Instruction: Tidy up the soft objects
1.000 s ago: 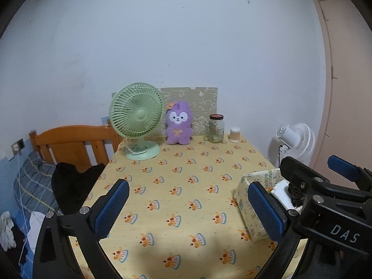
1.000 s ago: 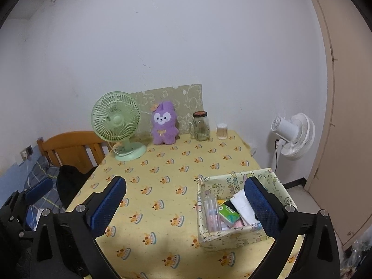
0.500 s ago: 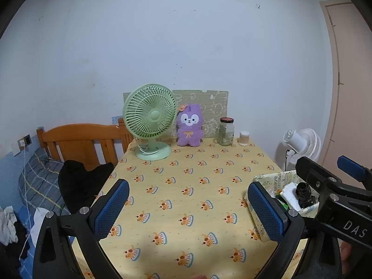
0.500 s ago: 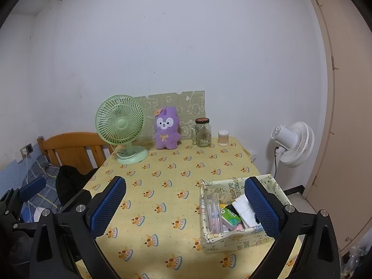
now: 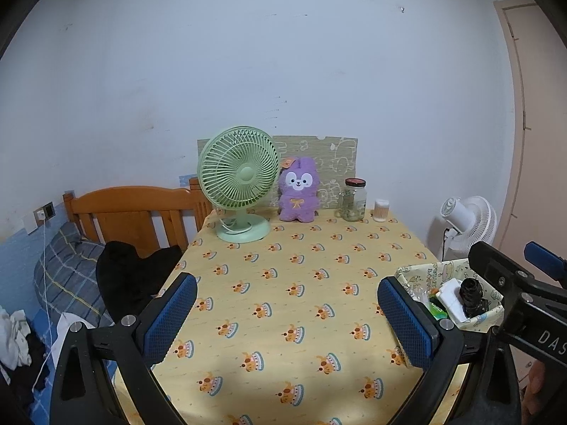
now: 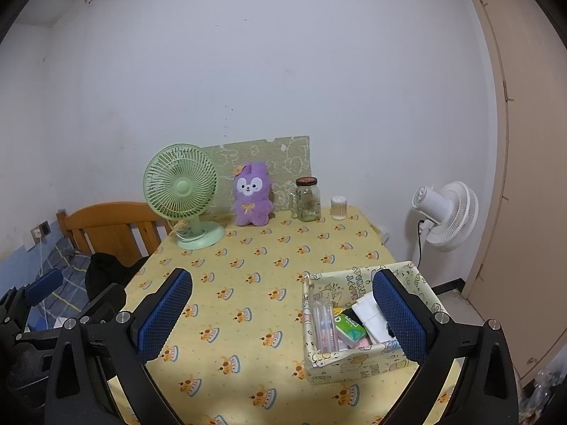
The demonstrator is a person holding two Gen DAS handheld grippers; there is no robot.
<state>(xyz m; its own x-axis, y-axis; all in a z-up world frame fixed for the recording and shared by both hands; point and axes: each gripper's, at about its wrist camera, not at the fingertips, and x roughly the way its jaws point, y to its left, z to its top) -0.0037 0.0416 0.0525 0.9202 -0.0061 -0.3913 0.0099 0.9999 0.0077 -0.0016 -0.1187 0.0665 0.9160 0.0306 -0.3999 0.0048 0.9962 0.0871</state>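
Claw status: left claw (image 5: 283, 318) and right claw (image 6: 281, 313) both spread wide, nothing between the pads, both held above the near edge of the table (image 5: 301, 283). Over the last second both views have pulled back and up: more table shows and the box (image 6: 351, 322) sits further from the lens, so both claws have backed off with no grasp on. The purple plush (image 5: 298, 191), the only clearly soft thing on the table, stands upright at the far edge against the wall board, between the green fan (image 5: 238, 180) and the glass jar (image 5: 352, 198), well apart from the box. Right view looks into the box: pens, a green pack, something white, possibly tissue. Left view shows only its rim and the right claw's body over it.
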